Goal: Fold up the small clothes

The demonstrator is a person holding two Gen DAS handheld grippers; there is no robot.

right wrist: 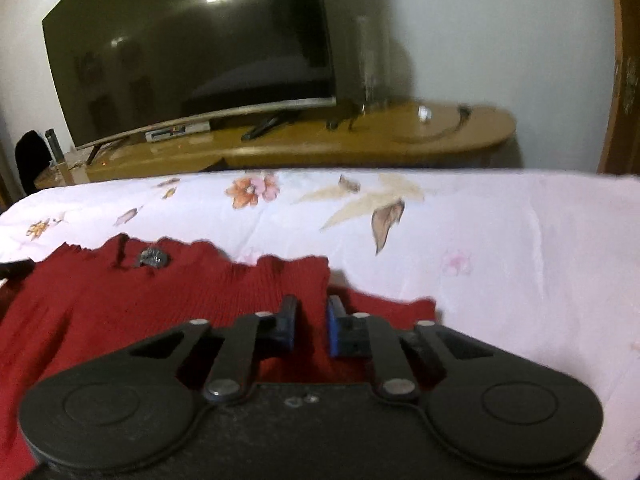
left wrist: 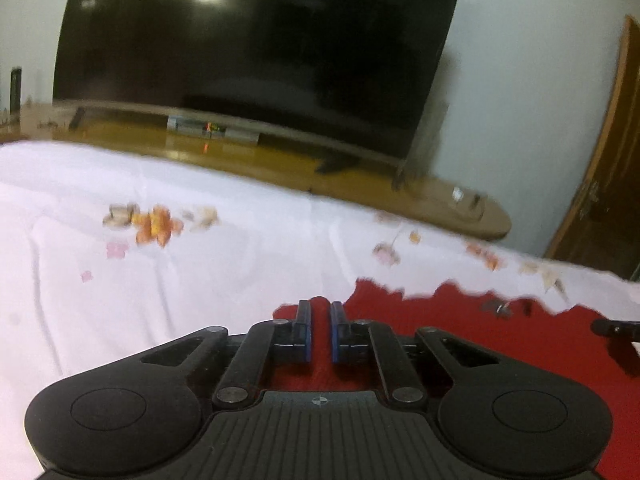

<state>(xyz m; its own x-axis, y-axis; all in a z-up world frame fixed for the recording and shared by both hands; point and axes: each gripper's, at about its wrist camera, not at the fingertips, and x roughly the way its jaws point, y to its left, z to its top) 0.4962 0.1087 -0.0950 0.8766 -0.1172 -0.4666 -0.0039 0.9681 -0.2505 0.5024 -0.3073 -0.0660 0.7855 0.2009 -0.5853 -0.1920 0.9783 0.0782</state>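
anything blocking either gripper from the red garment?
Nothing visible. The left gripper and right gripper sit directly over the red knit garment with jaws nearly closed. Only the floral sheet surrounds it. Whether fabric is pinched, I can't tell.

A white bedsheet [right wrist: 500, 240] printed with orange and pink flowers and tan leaves fills the middle ground. Beyond it, at 12 o'clock, a long wooden TV stand [right wrist: 360, 136] carries a large curved television [right wrist: 188, 52], its screen dark. At 3 o'clock from the stand is a brown wooden door [left wrist: 608, 168].
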